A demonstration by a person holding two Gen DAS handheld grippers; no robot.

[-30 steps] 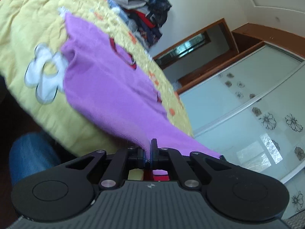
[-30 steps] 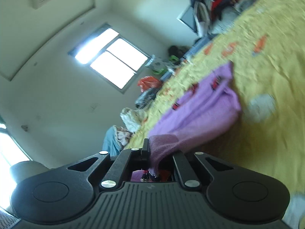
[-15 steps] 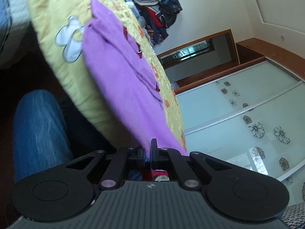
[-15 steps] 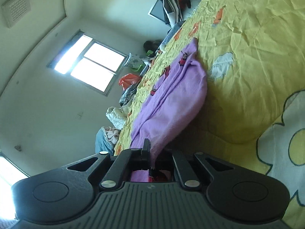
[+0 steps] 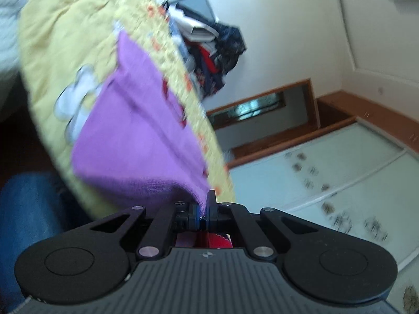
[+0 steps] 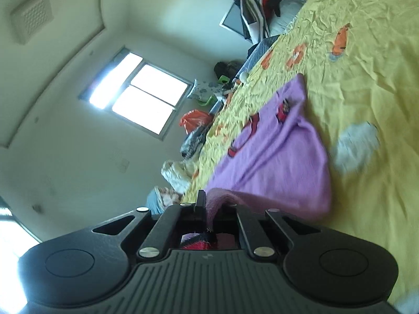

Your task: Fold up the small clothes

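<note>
Left tool (image 5: 203, 209) was clamped tight, fingers pressed together on a corner of the purple garment (image 5: 136, 141), the knit bunched right into the pinch. Right tool (image 6: 207, 206) had the other near corner, cloth rolled thick between its fingers, and they were closed on it as well. From both tools the garment ran away across the bed (image 6: 366, 60), its near edge lifted off the cover at the near edge of the bed, the rest lying flat with a few long creases. Red and dark printed patches showed along its far side (image 6: 281, 110).

Under it lay a yellow quilted cover (image 5: 52, 52) with orange motifs (image 6: 340, 39) and a pale flower shape just beside the garment (image 6: 356, 144). At the far edge of the bed, a heap of dark and red clothes was piled up (image 5: 214, 49). In the left wrist view, a leg in blue jeans (image 5: 23, 209) sat below the bed's near edge, and frosted sliding doors with flower prints (image 5: 327, 172) filled the right. The right wrist view caught a bright window (image 6: 141, 91), an orange bag (image 6: 195, 120) and a wall vent (image 6: 31, 15). Much of the left view was blurred.
</note>
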